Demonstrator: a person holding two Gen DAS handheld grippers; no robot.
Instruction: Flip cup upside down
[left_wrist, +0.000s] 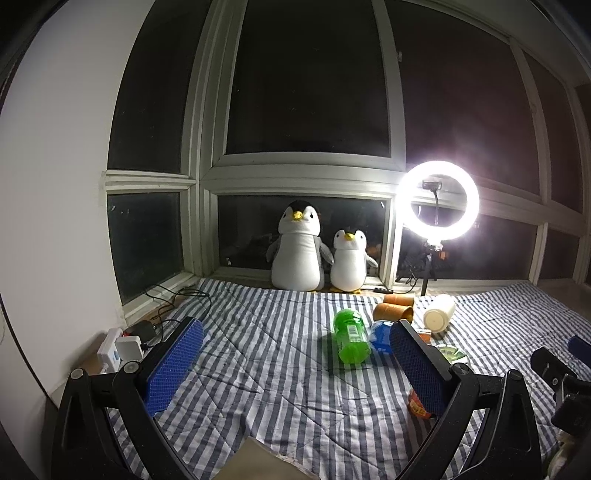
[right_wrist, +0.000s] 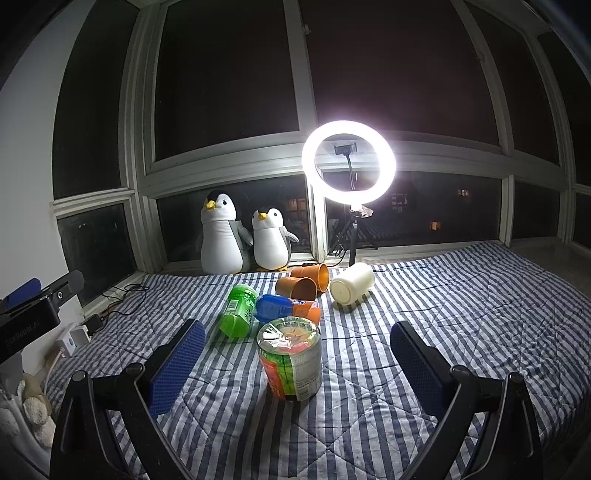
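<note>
We hold both the left gripper (left_wrist: 295, 354) and right gripper (right_wrist: 297, 354) with fingers spread and empty, while the instant-noodle cup (right_wrist: 290, 360) at frame centre stands on the striped bed (right_wrist: 461, 295), seemingly not yet flipped.

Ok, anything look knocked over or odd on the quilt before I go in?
Yes. Both orange cups and the white cup lie on their sides, as do the green bottle and the blue bottle. Only the noodle cup stands, film-sealed. No spill visible.
</note>
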